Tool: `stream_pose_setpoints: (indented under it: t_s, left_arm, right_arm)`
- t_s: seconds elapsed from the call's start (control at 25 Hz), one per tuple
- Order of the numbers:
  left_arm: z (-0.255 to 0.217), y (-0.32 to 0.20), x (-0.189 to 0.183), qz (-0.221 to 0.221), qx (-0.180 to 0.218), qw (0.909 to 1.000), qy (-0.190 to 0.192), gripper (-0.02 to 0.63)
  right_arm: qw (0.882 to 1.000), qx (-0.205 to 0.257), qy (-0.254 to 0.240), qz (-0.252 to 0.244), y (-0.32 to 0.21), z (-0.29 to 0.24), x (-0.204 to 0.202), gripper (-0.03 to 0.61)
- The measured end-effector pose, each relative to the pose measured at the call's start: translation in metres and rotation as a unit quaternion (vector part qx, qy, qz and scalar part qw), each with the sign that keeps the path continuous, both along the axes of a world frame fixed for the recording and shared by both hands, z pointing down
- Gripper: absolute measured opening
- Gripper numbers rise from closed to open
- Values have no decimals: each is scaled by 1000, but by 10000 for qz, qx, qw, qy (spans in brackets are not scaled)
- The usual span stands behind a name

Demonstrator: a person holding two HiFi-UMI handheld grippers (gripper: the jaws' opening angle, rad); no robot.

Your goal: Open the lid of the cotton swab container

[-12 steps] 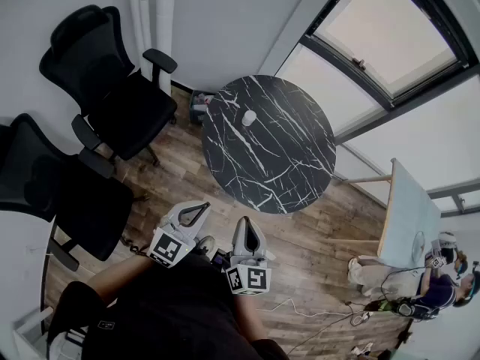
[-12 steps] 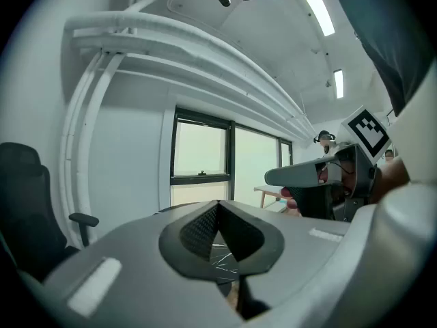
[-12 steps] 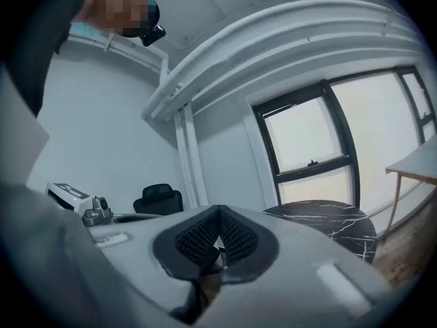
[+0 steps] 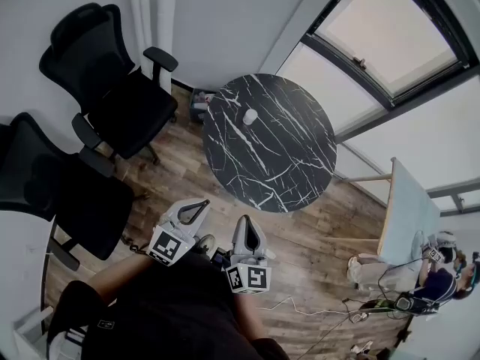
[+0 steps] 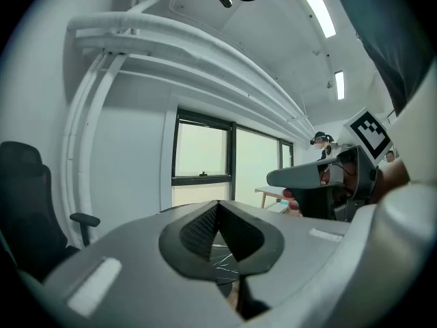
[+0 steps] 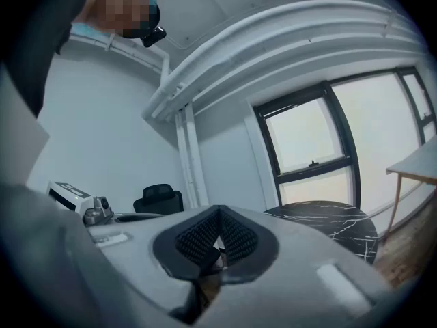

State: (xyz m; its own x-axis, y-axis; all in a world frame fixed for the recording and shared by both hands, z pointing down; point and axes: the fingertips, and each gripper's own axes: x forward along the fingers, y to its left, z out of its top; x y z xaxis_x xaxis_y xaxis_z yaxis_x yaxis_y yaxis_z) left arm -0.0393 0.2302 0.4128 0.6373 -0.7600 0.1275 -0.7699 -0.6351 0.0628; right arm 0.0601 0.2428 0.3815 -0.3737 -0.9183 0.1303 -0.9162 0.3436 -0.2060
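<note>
Grippers both closed fully on nothing: left gripper (image 4: 201,205), right gripper (image 4: 245,223), held low near the body, roughly level, probably only being carried. Small white cylindrical cotton swab container (image 4: 250,116) upright on round black marble-veined table (image 4: 285,152), well apart, likely awaiting approach.

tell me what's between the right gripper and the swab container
Head view: only wood floor and bare marble tabletop between right gripper and container.
</note>
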Motion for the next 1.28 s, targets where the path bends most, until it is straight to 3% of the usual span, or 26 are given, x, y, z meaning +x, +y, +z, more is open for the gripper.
stream_pose_setpoints:
  t_s: [0.64,1.28]
  left_arm:
    - [-3,-17,-42,-27,97,9999,37,0]
    - [15,-14,-82,326,89,9994,20,0]
  right_arm:
    - [9995,6,-87,310,-5,0,-29,-5]
    - [9980,70,152,606,-8,4,-73,-3]
